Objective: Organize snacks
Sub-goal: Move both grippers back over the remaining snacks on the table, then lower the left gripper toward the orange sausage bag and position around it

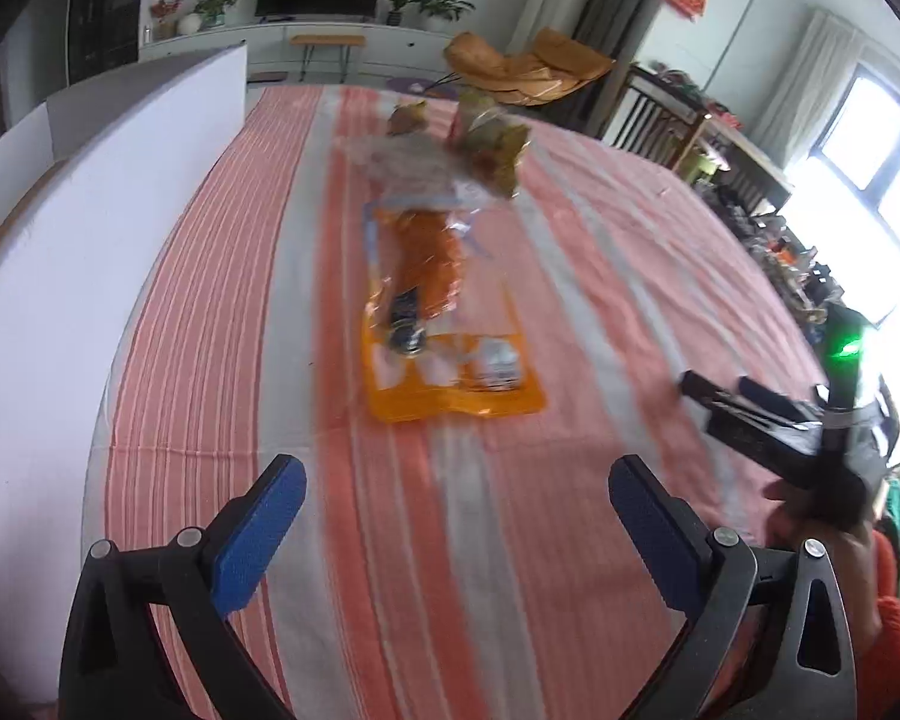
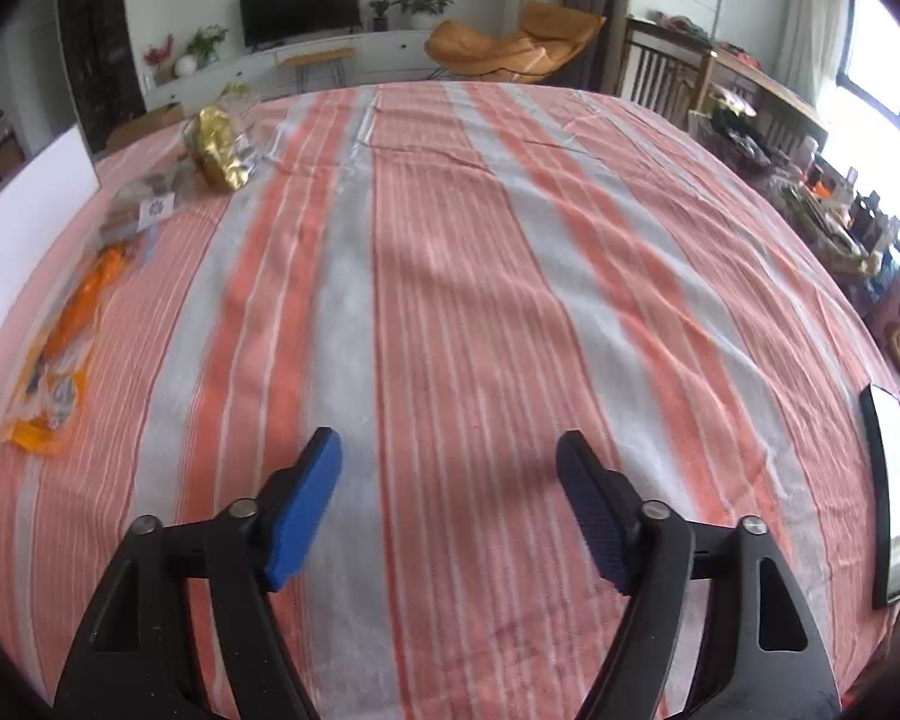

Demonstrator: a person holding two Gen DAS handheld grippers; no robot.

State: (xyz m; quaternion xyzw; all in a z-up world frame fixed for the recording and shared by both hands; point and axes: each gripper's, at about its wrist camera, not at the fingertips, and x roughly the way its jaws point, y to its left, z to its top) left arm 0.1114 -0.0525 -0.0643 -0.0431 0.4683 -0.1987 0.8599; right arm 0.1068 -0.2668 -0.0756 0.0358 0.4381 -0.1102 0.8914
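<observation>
An orange snack bag lies flat on the striped tablecloth, straight ahead of my left gripper, which is open and empty well short of it. Behind it lie a clear bag of brown snacks and a gold-green bag. In the right wrist view the orange bag, the clear bag and the gold bag lie along the far left. My right gripper is open and empty over bare cloth; it also shows in the left wrist view.
A white board stands along the table's left side. A black-framed phone or tablet lies at the table's right edge. Chairs, a cluttered side table and a TV cabinet stand beyond the table.
</observation>
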